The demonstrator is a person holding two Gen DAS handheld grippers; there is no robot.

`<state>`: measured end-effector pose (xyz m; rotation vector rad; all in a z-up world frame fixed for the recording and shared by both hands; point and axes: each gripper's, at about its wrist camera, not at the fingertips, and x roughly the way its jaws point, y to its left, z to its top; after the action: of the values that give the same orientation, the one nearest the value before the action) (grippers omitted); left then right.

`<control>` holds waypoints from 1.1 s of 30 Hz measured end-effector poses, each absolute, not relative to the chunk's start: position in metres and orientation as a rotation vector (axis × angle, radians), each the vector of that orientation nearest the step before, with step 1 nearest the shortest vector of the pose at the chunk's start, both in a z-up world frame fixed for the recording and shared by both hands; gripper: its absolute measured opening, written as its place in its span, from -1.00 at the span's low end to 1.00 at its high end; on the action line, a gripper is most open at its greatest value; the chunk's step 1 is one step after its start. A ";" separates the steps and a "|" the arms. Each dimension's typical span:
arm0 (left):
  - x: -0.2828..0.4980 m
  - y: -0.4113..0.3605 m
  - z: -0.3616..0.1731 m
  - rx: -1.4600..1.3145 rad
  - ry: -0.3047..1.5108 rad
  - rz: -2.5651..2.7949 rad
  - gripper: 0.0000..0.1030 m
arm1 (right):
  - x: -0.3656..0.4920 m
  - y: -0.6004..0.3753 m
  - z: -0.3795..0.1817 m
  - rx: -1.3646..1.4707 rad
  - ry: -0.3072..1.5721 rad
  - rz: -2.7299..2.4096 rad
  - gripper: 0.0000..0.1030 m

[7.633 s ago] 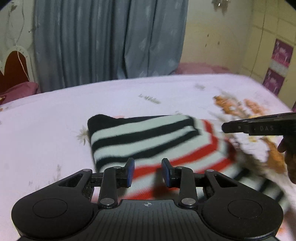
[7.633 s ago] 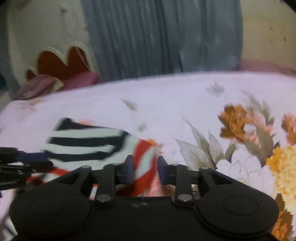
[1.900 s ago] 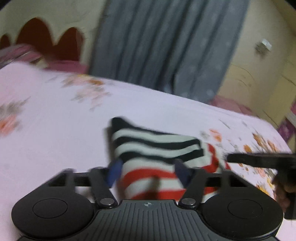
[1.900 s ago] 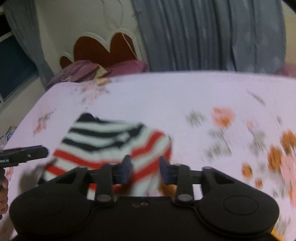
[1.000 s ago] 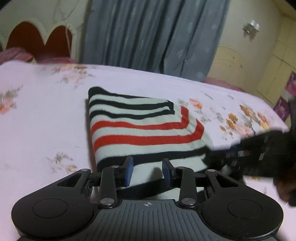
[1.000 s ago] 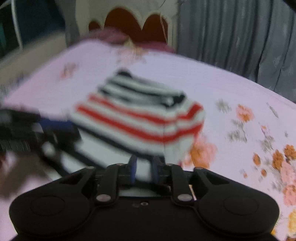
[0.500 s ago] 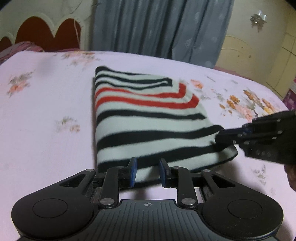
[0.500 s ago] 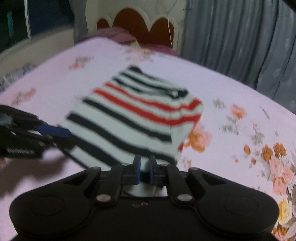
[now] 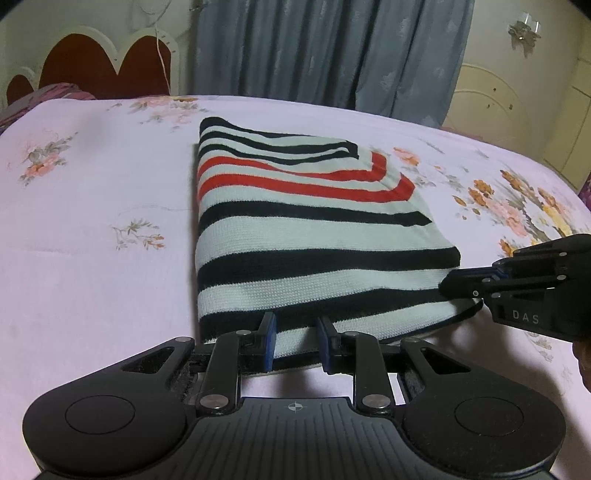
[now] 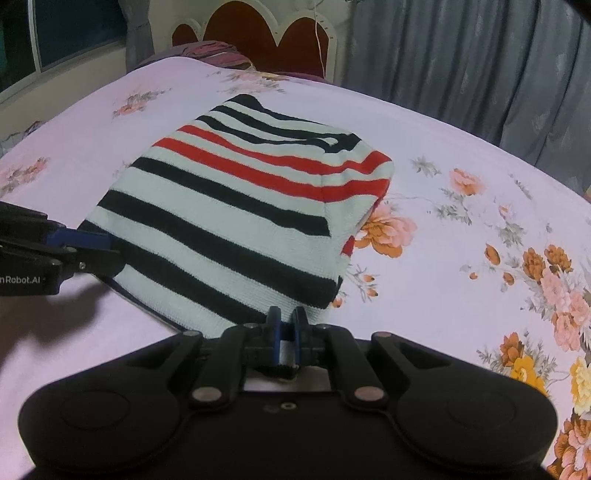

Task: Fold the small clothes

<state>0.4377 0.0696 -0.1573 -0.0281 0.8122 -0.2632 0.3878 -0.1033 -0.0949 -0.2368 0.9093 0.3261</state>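
Note:
A small knitted garment [image 9: 295, 229] with black, white and red stripes lies folded into a rough rectangle on the bed. It also shows in the right wrist view [image 10: 236, 206]. My left gripper [image 9: 294, 339] straddles its near hem, with a gap between the pads and cloth between them. My right gripper [image 10: 286, 332] is shut on the near edge of the garment, with striped cloth pinched between the blue pads. The right gripper also shows in the left wrist view [image 9: 458, 284] at the garment's right corner. The left gripper shows in the right wrist view [image 10: 107, 247] at the left corner.
The bed has a pale pink sheet [image 9: 92, 221] with printed flowers [image 10: 388, 229]. A red and white scalloped headboard [image 10: 266, 33] and pillows [image 10: 214, 50] stand at the far end. Grey curtains [image 9: 325, 51] hang behind. A window [image 10: 62, 33] is at the left.
Both grippers have pulled the near hem toward me and the garment now lies flatter and longer. The right gripper's jaws have closed onto the edge. The left jaws have narrowed.

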 end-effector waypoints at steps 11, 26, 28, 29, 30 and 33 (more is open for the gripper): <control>0.440 0.061 -0.155 0.006 0.830 -0.237 -0.52 | 0.395 -0.103 -0.091 -0.234 0.962 0.336 -0.90; 0.412 0.038 -0.138 0.069 0.769 -0.119 0.80 | 0.372 -0.100 -0.082 -0.255 0.902 0.265 0.25; 0.409 0.037 -0.140 0.072 0.788 -0.121 0.80 | 0.368 -0.106 -0.085 -0.238 0.916 0.264 0.24; 0.406 0.038 -0.141 0.057 0.793 -0.119 0.80 | 0.366 -0.108 -0.085 -0.226 0.918 0.262 0.24; 0.402 0.038 -0.140 0.055 0.789 -0.112 0.80 | 0.363 -0.110 -0.084 -0.222 0.918 0.255 0.24; 0.387 0.039 -0.133 0.043 0.763 -0.103 0.80 | 0.352 -0.117 -0.074 -0.189 0.897 0.258 0.32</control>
<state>0.3874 0.0388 -0.1327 0.0428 0.7633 -0.1032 0.3517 -0.1166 -0.0743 -0.1891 0.8966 0.2575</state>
